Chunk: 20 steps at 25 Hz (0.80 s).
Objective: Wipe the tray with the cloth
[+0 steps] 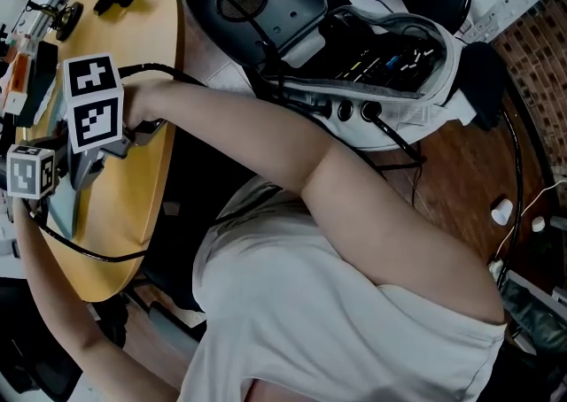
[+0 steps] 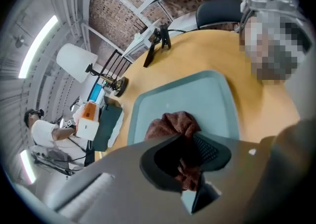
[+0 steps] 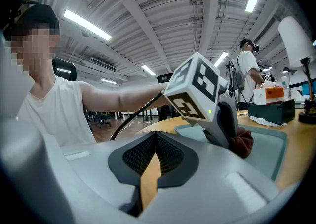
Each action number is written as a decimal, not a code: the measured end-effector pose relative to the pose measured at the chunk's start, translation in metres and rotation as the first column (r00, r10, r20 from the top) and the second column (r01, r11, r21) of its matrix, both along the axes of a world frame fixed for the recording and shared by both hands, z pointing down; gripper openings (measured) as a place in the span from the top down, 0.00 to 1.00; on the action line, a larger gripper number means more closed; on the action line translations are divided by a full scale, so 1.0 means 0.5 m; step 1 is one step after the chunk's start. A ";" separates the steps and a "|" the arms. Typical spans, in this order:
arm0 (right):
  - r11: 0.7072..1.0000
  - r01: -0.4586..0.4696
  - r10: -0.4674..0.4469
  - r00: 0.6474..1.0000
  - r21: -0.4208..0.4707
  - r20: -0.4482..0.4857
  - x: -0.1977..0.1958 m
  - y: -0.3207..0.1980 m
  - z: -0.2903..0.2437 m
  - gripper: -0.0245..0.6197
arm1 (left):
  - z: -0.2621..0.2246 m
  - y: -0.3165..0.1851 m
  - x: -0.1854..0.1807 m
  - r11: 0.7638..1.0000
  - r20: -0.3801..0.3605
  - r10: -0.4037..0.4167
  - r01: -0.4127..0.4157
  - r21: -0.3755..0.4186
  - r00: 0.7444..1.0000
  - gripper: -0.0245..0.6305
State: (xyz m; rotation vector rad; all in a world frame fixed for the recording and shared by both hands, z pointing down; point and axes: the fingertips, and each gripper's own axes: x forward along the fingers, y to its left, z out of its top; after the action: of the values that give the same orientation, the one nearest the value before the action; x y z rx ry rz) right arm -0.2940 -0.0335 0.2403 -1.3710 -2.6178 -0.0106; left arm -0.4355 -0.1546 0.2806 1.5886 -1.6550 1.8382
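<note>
On the wooden table (image 2: 197, 50), upon the teal tray (image 2: 210, 90), the brown cloth (image 2: 170, 124) is being pinched between the jaws of the left gripper (image 2: 186, 161) — the right gripper (image 3: 157, 141) jaws are being held pressed together, empty.

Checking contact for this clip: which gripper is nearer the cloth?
Left. The left gripper is clamped on the cloth over the tray; the right gripper sits shut, apart from it, over the table.

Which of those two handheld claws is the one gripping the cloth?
The left gripper, clamped on the reddish-brown cloth on the tray; the right gripper holds nothing.
</note>
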 end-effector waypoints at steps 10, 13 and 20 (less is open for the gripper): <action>1.000 0.031 -0.031 0.999 -0.001 0.017 0.002 0.002 0.024 0.96 | 0.030 -0.002 0.074 0.992 -0.080 0.124 -0.125 -0.018 0.989 0.37; 1.000 0.014 -0.014 1.000 -0.012 0.013 0.003 -0.005 0.029 0.96 | 0.055 -0.006 0.023 0.998 -0.064 0.057 -0.059 -0.026 0.996 0.37; 1.000 0.003 -0.003 1.000 -0.017 0.019 0.000 -0.004 0.021 0.96 | 0.025 -0.090 -0.080 0.995 0.151 0.056 -0.067 0.068 0.987 0.37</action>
State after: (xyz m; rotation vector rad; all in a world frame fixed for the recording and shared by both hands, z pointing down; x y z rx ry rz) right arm -0.2942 -0.0355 0.2509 -1.3871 -2.6374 -0.0024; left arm -0.4757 -0.1995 0.2929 1.5826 -1.7732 1.9935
